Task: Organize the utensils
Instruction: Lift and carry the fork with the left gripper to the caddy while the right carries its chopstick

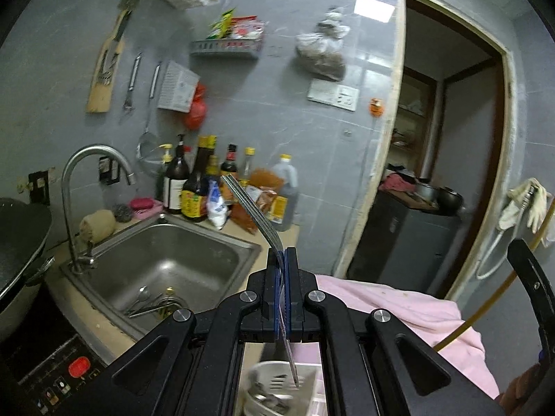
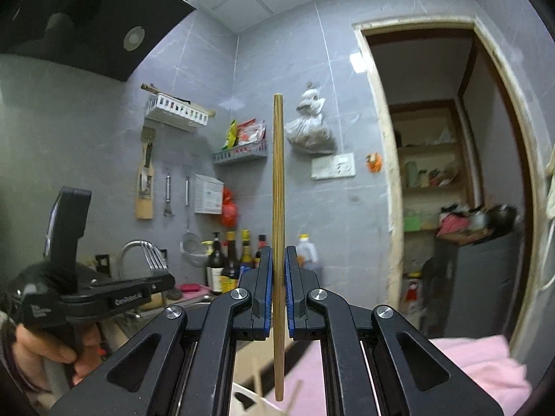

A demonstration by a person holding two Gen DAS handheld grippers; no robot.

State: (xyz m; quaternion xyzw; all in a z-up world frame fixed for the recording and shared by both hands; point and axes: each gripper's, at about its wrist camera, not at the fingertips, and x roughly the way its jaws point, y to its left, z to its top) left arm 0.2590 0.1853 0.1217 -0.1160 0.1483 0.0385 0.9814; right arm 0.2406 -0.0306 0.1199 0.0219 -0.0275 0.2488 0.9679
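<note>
My left gripper (image 1: pixel 281 253) is shut on a metal fork (image 1: pixel 249 208); its tines rise toward the bottles and its handle end hangs below over a white utensil holder (image 1: pixel 263 390). My right gripper (image 2: pixel 278 253) is shut on a wooden chopstick (image 2: pixel 278 173) that stands upright, its lower end above a white holder (image 2: pixel 242 398). In the right wrist view the left gripper (image 2: pixel 163 277) shows at the left, held by a hand (image 2: pixel 45 350), with the fork's tines (image 2: pixel 154 256) sticking up. More cutlery (image 1: pixel 149 303) lies in the steel sink (image 1: pixel 215 242).
A curved tap (image 1: pixel 74 187) stands at the sink's left, with sauce bottles (image 1: pixel 194 180) behind it. A wok (image 1: pixel 20 242) and a cooker panel (image 1: pixel 52 371) lie at the left. A pink cloth (image 1: pixel 399 308) covers the right side. An open doorway (image 1: pixel 451 138) and wall racks (image 1: pixel 229 46) lie beyond.
</note>
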